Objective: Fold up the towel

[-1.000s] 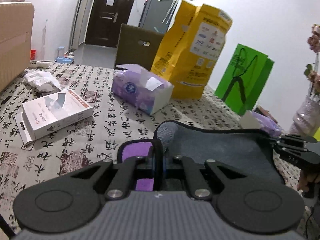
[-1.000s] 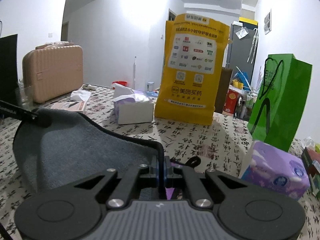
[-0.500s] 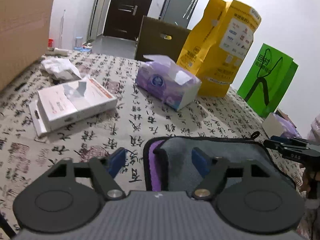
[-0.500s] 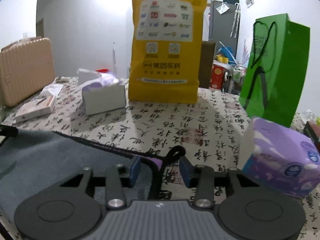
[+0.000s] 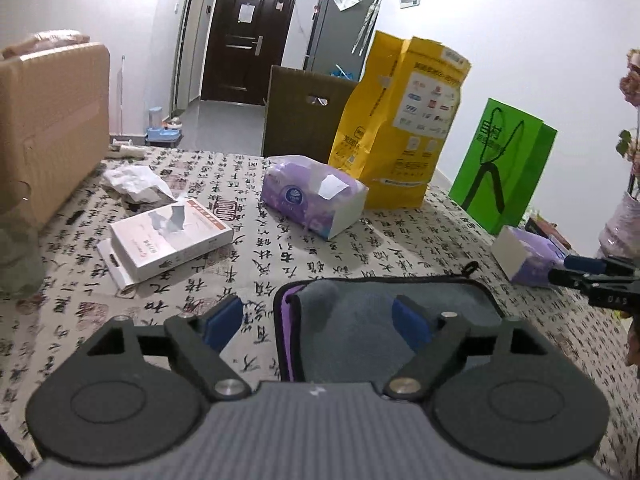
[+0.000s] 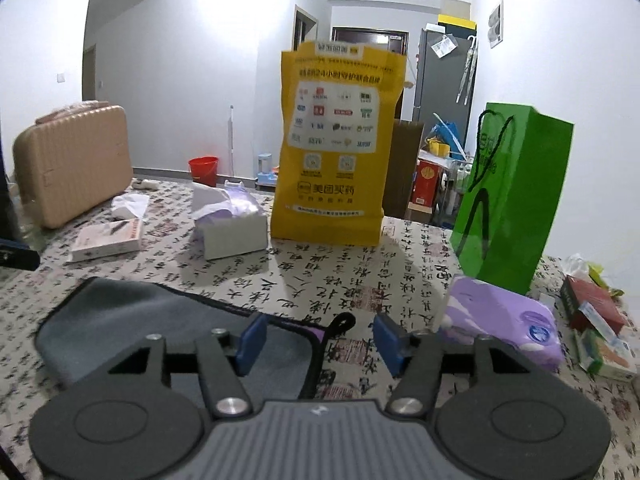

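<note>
The grey towel [image 5: 360,320] with black trim and a purple underside lies folded flat on the patterned tablecloth [image 5: 320,256]. My left gripper [image 5: 318,322] is open and empty, just above the towel's left corner. My right gripper [image 6: 318,340] is open and empty over the towel's right corner [image 6: 304,344], where a black hanging loop [image 6: 342,322] sticks out. The towel spreads to the left in the right wrist view [image 6: 140,320]. The right gripper's tips [image 5: 592,276] show at the far right of the left wrist view.
A white box [image 5: 168,236], crumpled paper [image 5: 134,180], purple tissue packs [image 5: 316,196] [image 6: 500,328], a yellow bag [image 6: 336,148] and a green bag [image 6: 512,200] stand behind the towel. A beige suitcase [image 6: 68,164] is at the left. Small boxes [image 6: 596,328] lie at the right edge.
Both grippers were shut on the towel's raised corners; both have opened and let go. The towel now lies flat, and both grippers have pulled back and risen slightly.
</note>
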Motion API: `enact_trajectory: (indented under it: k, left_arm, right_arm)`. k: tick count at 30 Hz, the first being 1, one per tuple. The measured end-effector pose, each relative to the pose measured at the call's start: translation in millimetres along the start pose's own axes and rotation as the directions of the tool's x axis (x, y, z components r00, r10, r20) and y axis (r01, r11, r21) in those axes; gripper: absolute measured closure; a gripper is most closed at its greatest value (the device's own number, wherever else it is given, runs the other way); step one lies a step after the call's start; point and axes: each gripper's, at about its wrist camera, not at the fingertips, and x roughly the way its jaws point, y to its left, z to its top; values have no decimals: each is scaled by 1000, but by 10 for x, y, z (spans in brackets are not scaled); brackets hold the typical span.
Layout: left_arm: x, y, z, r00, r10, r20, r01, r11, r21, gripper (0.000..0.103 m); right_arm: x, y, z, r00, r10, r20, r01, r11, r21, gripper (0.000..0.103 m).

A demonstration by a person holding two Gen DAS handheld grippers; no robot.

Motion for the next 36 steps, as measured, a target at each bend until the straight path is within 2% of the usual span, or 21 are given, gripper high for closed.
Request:
enact_trajectory:
  k: [2,20,25,28,36]
  left_arm:
    - [-142,-52,-44,1000,9,9,-9,1000,18,15]
    - [-1085,-184,-530,996,76,46,-78,996,31,11]
    - [-1386,-297,-705,994,66,85,-71,996,62,9]
    - [-1570,-382,-824,992,33,120,-42,996,73,5]
    - [-1868,-513,-1033,989,22,145,-35,995,90,5]
  right_arm:
    - [-140,19,-17,1000,3,2,-3,1000,7,43]
    - [-1160,406,-379,998,35,54,-36,999,16,25]
    - [-1453,519,-490,996,37,80,-39,999,24,24]
    - [-1600,575,-554,995,37,90,-40,999,27,23]
    - [-1914,744,-782,995,51,90,-53,998,24,23]
